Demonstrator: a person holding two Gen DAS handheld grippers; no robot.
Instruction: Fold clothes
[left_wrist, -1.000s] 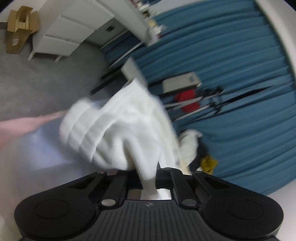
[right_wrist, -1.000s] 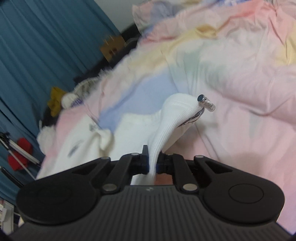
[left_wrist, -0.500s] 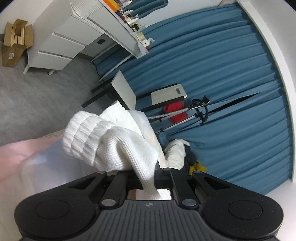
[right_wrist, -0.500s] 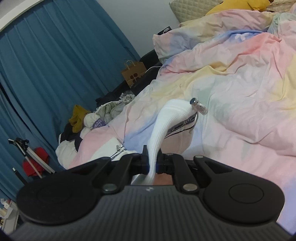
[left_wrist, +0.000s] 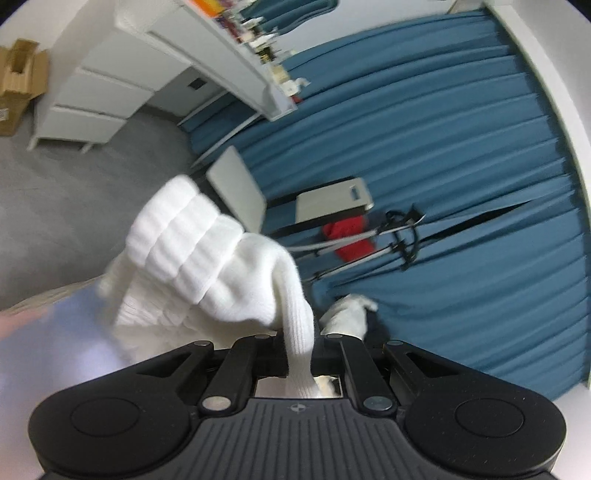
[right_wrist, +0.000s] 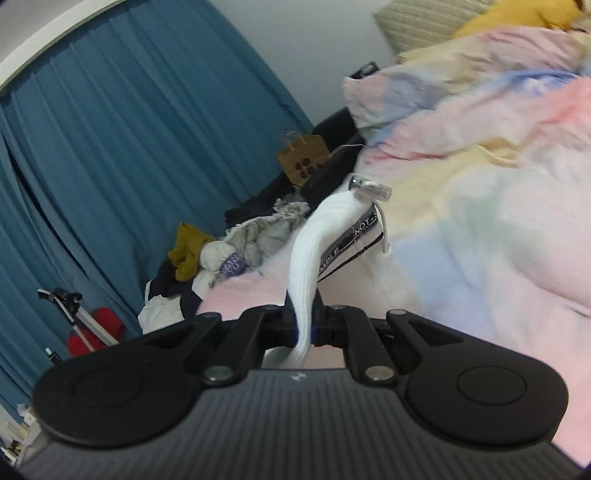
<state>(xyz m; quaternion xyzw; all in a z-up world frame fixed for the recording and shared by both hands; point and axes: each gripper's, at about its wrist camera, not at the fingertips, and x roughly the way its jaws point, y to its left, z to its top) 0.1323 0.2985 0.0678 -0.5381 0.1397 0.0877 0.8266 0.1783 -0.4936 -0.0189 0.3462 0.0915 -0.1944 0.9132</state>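
White knit garment (left_wrist: 229, 273) in both grippers

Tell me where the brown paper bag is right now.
In the right wrist view, the brown paper bag stands upper centre, against the blue curtain, just left of the bed's pastel duvet.

A white ribbed garment (left_wrist: 221, 266) carries a black-and-white lettered band (right_wrist: 347, 243). The bed cover (right_wrist: 480, 206) is blotched pastel pink, yellow and blue. Pleated curtains (left_wrist: 424, 147) are teal; the floor (left_wrist: 55, 206) is grey; both tools are black.
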